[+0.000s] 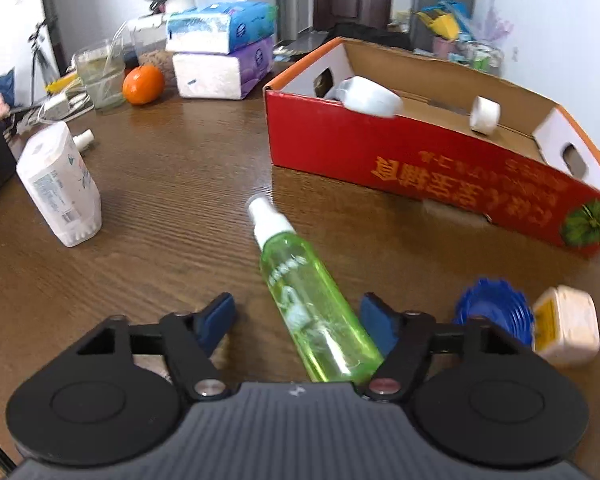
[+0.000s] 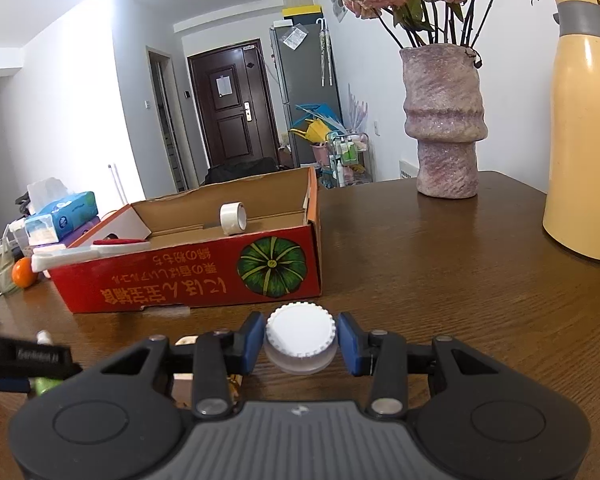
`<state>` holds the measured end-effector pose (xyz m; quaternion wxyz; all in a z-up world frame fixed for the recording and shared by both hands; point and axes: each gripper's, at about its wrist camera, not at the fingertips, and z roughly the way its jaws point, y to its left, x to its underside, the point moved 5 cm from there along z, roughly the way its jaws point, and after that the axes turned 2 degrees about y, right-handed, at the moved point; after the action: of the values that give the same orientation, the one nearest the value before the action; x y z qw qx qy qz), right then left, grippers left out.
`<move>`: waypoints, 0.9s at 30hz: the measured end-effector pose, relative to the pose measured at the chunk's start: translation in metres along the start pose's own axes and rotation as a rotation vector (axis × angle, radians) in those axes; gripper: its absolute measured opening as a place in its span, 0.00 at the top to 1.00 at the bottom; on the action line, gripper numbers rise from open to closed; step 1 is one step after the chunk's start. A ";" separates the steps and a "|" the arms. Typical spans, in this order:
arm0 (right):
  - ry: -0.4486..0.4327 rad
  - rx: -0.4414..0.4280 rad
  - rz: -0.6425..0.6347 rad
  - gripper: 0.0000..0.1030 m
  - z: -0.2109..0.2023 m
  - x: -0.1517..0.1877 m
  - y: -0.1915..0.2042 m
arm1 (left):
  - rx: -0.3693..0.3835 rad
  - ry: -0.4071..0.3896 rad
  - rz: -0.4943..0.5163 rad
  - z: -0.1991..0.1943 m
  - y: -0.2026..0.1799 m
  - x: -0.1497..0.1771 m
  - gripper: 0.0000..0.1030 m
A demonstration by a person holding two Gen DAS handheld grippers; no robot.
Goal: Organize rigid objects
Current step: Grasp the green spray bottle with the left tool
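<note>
Left gripper (image 1: 298, 320): blue pads apart, straddling a translucent green plastic spray bottle (image 1: 314, 304) with a white nozzle, lying on its side on the brown wood-grain table (image 1: 172, 184). The right pad sits against the bottle; the left pad stands clear, so nothing is clamped.

Right gripper (image 2: 300, 340): clenched on a white ribbed round cap (image 2: 300, 330) atop a clear plastic jar, held just before the red cardboard box (image 2: 188, 276).

Inside that box stands a white tape roll (image 2: 233, 219).

To the bottle's right lie a blue ridged lid (image 1: 496, 312) and a cream tub (image 1: 568, 330). A white wrapped pack (image 1: 60, 188) stands well apart at left.
</note>
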<state>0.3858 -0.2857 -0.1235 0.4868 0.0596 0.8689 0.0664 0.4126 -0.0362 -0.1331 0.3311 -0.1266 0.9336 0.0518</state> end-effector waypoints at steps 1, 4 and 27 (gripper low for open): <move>-0.004 -0.003 -0.002 0.62 -0.001 0.000 0.001 | 0.012 -0.010 0.015 -0.003 0.001 0.003 0.54; -0.014 -0.011 -0.010 0.62 -0.006 0.001 0.004 | 0.041 -0.030 0.049 -0.007 0.004 0.006 0.69; -0.031 -0.013 -0.020 0.62 -0.033 0.019 0.013 | 0.239 -0.150 0.151 -0.058 0.039 0.038 0.69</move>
<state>0.3479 -0.2714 -0.1201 0.5011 0.0487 0.8615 0.0661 0.3387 -0.0164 -0.1115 0.4078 -0.0114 0.9127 -0.0255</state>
